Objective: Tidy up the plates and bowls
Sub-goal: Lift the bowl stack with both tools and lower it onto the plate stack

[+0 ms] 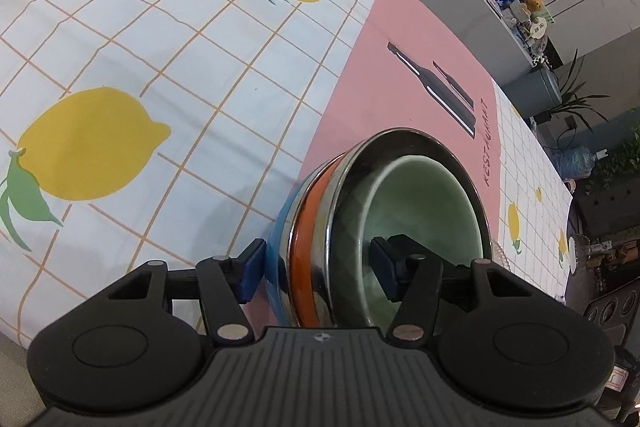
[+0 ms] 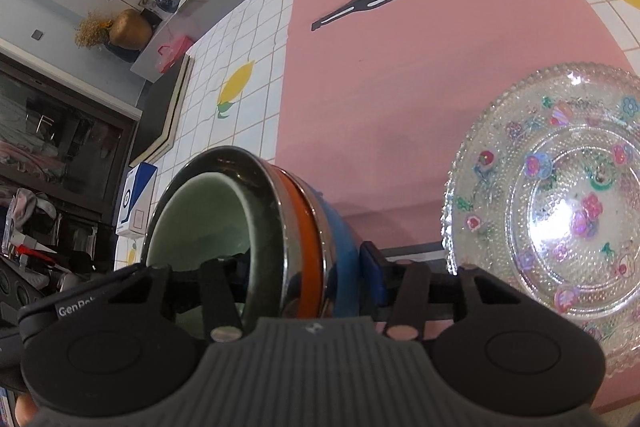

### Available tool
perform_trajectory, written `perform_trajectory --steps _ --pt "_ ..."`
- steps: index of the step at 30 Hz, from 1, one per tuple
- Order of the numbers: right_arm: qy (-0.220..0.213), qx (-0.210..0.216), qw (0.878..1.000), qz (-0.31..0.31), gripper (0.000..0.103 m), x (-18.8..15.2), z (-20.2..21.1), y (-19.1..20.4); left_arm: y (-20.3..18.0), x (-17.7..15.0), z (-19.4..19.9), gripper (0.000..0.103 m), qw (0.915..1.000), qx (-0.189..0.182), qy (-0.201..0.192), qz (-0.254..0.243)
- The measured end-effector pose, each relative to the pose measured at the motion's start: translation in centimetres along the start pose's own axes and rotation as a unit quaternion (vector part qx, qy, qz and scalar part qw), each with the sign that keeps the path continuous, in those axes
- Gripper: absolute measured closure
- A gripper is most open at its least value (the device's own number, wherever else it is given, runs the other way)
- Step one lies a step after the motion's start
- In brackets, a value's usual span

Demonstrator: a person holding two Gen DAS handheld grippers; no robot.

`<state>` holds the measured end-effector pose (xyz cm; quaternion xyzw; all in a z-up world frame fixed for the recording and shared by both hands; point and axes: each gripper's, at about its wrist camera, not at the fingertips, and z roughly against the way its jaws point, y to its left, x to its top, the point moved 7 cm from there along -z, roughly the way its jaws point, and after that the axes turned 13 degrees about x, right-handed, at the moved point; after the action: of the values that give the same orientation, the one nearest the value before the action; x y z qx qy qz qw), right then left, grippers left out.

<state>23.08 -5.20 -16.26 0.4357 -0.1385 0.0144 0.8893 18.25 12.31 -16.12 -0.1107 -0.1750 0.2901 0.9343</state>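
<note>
Left wrist view: the left gripper (image 1: 316, 269) straddles the near wall of a nested stack of bowls (image 1: 312, 259), low and centre-right in frame. One of its fingers (image 1: 252, 273) sits outside against the blue outer bowl (image 1: 280, 239), the other inside the green bowl (image 1: 416, 211). Contact looks close on both sides, but whether the fingers press on the wall cannot be told.

Right wrist view: the right gripper (image 2: 302, 277) straddles the stack's wall the same way, low and centre-left in frame. Its blue finger (image 2: 372, 275) lies against the blue bowl outside; the other is dark and part hidden inside the green bowl. Grip likewise cannot be told.

From inside out the stack reads green, steel, orange, blue, tilted on its side. It lies on a pink mat (image 2: 380, 75) over the lemon-print tabletop (image 1: 160, 47). A glass plate (image 2: 560, 195) sits just beside the stack, at lower right in the right wrist view.
</note>
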Motion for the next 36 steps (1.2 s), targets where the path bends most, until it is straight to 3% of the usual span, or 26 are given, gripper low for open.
perform_trajectory --steps 15,25,30,36 --pt "-0.028 0.032 0.999 -0.011 0.055 0.2 1.6 0.0 -2.1 -0.3 2.2 0.040 0.9960 0.026 -0.056 -0.065" --pt "-0.047 0.020 0.999 -0.001 0.056 0.5 4.3 0.5 -3.7 -0.8 3.1 0.040 0.9943 0.009 -0.058 -0.089" --pt "-0.072 -0.007 0.997 0.000 0.056 0.2 7.3 0.6 -5.3 -1.9 3.7 0.040 0.9919 -0.026 -0.051 -0.113" --pt "-0.096 -0.006 0.995 -0.028 0.057 0.4 11.4 -0.5 -8.3 -3.5 4.8 0.040 0.9856 -0.047 -0.060 -0.151"
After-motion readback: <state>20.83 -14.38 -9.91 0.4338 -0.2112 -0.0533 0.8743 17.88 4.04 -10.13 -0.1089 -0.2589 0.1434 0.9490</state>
